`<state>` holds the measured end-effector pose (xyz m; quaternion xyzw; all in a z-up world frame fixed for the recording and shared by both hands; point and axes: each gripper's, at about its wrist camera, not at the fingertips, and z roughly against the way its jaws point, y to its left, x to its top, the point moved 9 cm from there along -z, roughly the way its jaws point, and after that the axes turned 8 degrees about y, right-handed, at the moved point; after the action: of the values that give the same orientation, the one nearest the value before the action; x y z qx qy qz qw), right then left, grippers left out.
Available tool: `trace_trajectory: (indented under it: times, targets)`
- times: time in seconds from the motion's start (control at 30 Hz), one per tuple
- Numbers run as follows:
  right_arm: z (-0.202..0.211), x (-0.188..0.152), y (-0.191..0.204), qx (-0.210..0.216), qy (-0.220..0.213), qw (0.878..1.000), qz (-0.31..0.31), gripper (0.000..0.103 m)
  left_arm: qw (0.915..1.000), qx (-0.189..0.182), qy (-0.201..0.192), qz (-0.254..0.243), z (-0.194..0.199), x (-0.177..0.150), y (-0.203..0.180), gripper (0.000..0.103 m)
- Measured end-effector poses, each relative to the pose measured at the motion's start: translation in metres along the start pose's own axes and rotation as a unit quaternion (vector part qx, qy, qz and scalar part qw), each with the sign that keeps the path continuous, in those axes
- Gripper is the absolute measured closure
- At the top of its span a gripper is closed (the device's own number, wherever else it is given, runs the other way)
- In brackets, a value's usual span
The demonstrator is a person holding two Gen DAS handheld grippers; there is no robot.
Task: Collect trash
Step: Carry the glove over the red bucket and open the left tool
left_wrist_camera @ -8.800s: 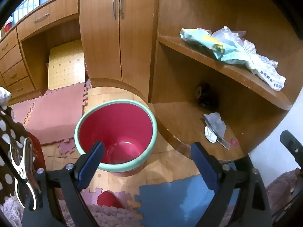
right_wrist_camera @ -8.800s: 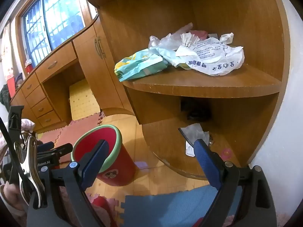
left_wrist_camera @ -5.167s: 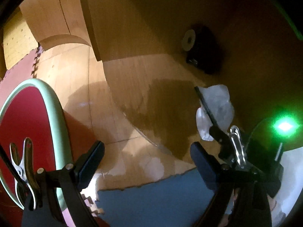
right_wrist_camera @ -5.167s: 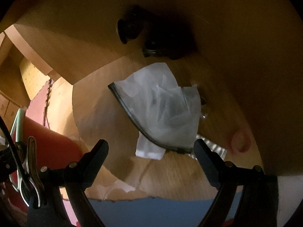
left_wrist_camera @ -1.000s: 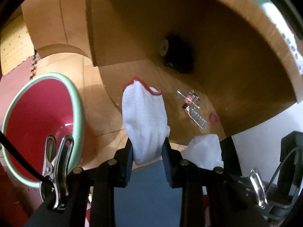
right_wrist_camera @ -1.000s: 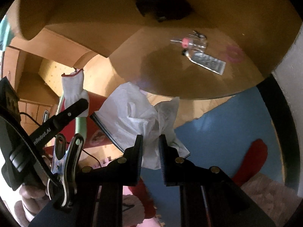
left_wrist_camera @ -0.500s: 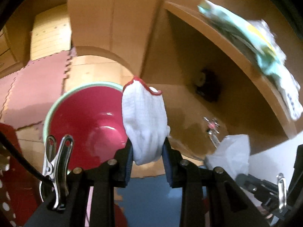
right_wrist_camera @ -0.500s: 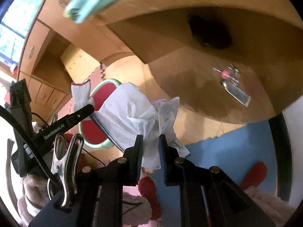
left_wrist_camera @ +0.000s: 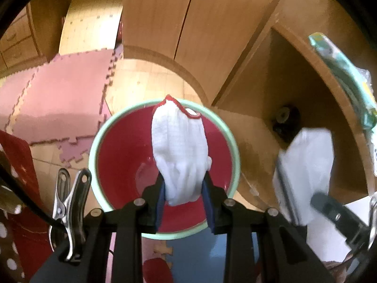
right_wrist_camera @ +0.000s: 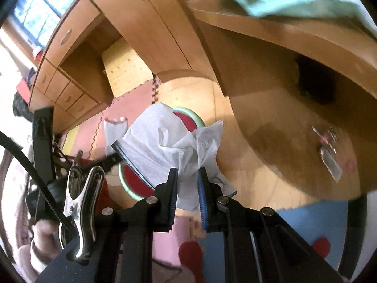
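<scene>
While both grippers are pointing steeply downward, each is carrying one piece of trash. Nearest, the left gripper (left_wrist_camera: 183,192) is clamping a white glove with a red cuff (left_wrist_camera: 180,151); its fingers (left_wrist_camera: 159,202) are pressing on the glove's bunched lower end, and the glove's long axis is running straight out ahead of the fingertips, cuff farthest. Directly beyond and below that glove, the red bin with a pale green rim (left_wrist_camera: 103,132) is lying open-mouthed, so that the glove is hanging over its interior. Off to the right of the left fingers, the right gripper (right_wrist_camera: 187,188) is pinching a crumpled white tissue with a dark-edged sheet (right_wrist_camera: 169,141), which is fanning out ahead and to the left of its fingers (right_wrist_camera: 173,195). From that view the bin (right_wrist_camera: 188,113) is lying ahead and slightly left, mostly hidden behind the tissue. Judged from this, the left hand is better placed for a drop; the right one appears to need carrying farther over the rim. Farthest, the wooden shelf (right_wrist_camera: 282,141) is bearing small leftover items (right_wrist_camera: 329,155).
</scene>
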<state>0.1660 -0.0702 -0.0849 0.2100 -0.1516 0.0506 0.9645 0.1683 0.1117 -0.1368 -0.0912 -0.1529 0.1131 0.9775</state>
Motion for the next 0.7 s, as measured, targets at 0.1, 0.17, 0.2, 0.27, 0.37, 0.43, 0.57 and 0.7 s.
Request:
trace_trajectory:
  times: [0.1,0.17,0.2,0.27,0.37,0.43,0.57,0.7]
  targets:
    - [-0.011,0.007,0.008,0.006,-0.012,1.000,0.007,0.086,0.9998,-0.007,0.015,0.010,-0.018,-0.001,0.006,0.074]
    - [-0.018,0.010,0.010,0.003,-0.016,1.000,0.015,0.086,0.9995,-0.015,0.024,0.017,-0.029,-0.001,0.009,0.074]
    - [-0.022,0.010,0.011,-0.001,-0.016,1.000,0.018,0.086,0.9993,-0.015,0.027,0.019,-0.035,-0.001,0.010,0.074]
    - [-0.030,0.011,0.012,-0.002,-0.012,1.000,0.019,0.086,0.9993,-0.009,0.032,0.019,-0.046,-0.002,0.012,0.074]
    - [-0.037,0.011,0.009,-0.002,-0.006,1.000,0.019,0.086,0.9982,-0.006,0.054,0.026,-0.064,-0.007,0.013,0.074]
    - [-0.040,0.011,0.010,-0.007,-0.004,1.000,0.026,0.086,0.9971,-0.010,0.068,0.032,-0.072,-0.010,0.014,0.074]
    - [-0.042,0.011,0.011,-0.013,0.000,0.999,0.033,0.086,0.9966,0.005,0.080,0.020,-0.081,-0.015,0.012,0.074]
    - [-0.044,0.014,0.010,-0.015,0.003,1.000,0.027,0.086,0.9957,0.012,0.090,0.016,-0.086,-0.021,0.012,0.074]
